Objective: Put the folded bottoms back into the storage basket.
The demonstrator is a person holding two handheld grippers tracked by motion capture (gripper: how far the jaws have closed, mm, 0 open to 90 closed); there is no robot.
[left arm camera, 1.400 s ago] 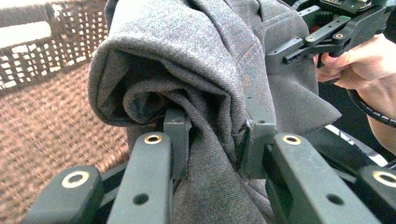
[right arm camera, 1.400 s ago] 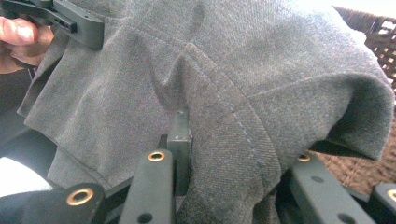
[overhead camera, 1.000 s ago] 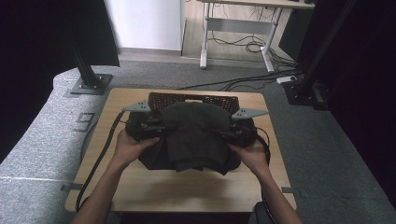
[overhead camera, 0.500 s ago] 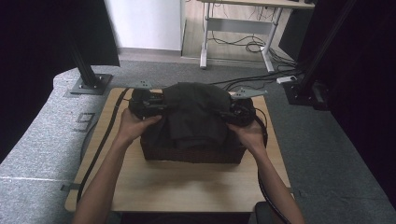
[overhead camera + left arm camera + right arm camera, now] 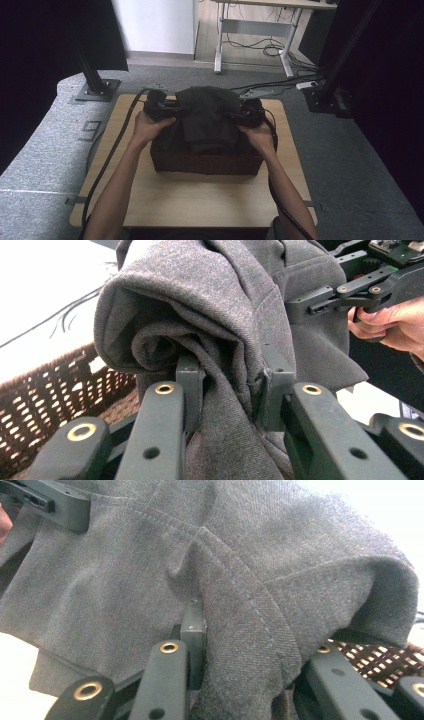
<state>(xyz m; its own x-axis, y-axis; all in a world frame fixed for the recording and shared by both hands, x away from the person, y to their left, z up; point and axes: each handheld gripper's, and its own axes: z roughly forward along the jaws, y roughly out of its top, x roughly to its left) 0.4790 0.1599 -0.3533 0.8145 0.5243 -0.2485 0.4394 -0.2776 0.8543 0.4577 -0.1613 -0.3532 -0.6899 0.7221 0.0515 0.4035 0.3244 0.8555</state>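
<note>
Folded grey garment (image 5: pixel 207 117) hung over wicker basket (image 5: pixel 205 162) | left gripper (image 5: pixel 227 390) and right gripper (image 5: pixel 240 630) each clamped on a thick fold | soft, limp, probably light, likely to sag; best held by bunched edges

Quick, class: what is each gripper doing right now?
Left gripper: shut on the grey cloth, over the basket.
Right gripper: shut on the same cloth.
</note>
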